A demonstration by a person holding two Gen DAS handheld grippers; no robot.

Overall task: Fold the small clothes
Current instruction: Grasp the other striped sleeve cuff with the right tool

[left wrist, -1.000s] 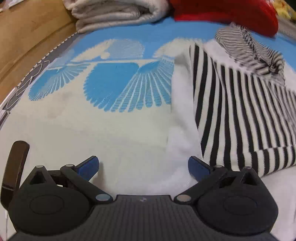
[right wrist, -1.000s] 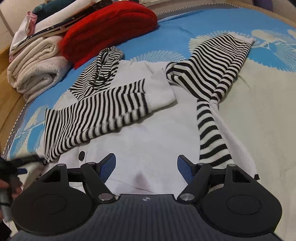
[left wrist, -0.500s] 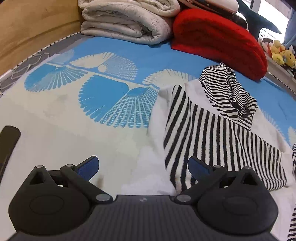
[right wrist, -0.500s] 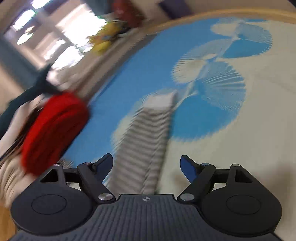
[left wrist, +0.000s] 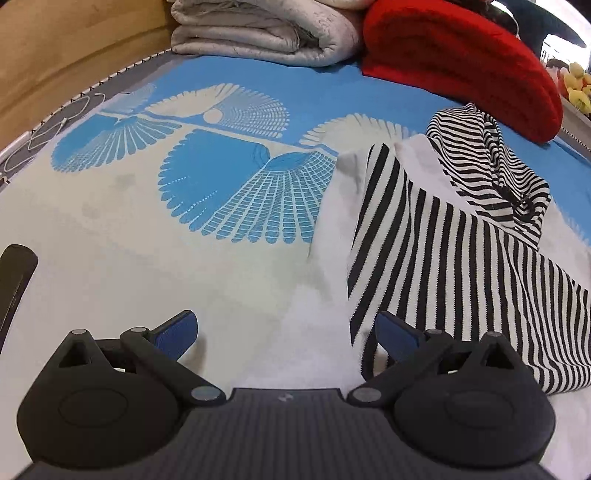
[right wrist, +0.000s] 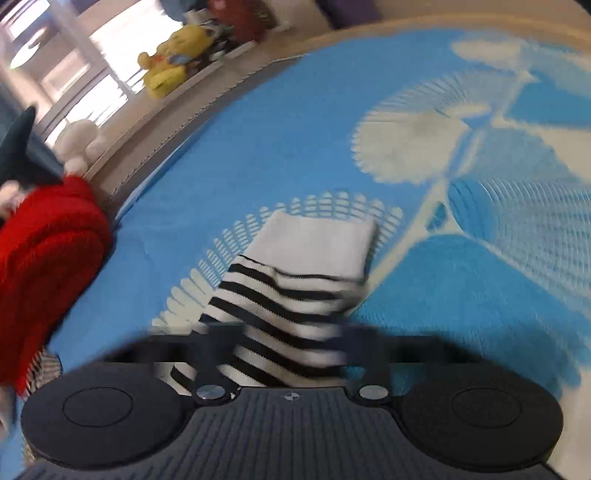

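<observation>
The right gripper (right wrist: pixel 288 350), which a second ago hung over the white body of the striped hoodie (left wrist: pixel 454 258) with its fingers spread, now sits at the far end of the outstretched striped sleeve (right wrist: pixel 291 295) and has clamped down on it: the fingers are drawn together and blurred, and the striped knit bunches between them just short of the white cuff (right wrist: pixel 317 247). The sleeve end lies flat on the bed cover (right wrist: pixel 258 129), so the grasp is made but no lift has begun. By this reading the next step is to carry that sleeve back across the body, matching the other sleeve (left wrist: pixel 480 288) – already folded over the white front. The left gripper (left wrist: pixel 286 334) has tilted up slightly over the last second; its fingers (left wrist: pixel 177 332) stand apart with nothing between them, one beside the near edge of the folded sleeve, not touching it so far as can be seen. The hoodie lies on a bed with a blue-and-cream fan-patterned cover. Beyond the hoodie's hood (left wrist: pixel 491 170), toward the head of the bed, a red knitted item (left wrist: pixel 461 59) lies next to a folded pale quilt (left wrist: pixel 266 33); a wooden bed frame (left wrist: pixel 66 55) borders the cover left of the quilt. Past the red item, the right wrist view shows a ledge with soft toys – a yellow one (right wrist: pixel 173 59) and a white one (right wrist: pixel 81 136) – beneath a bright window.
</observation>
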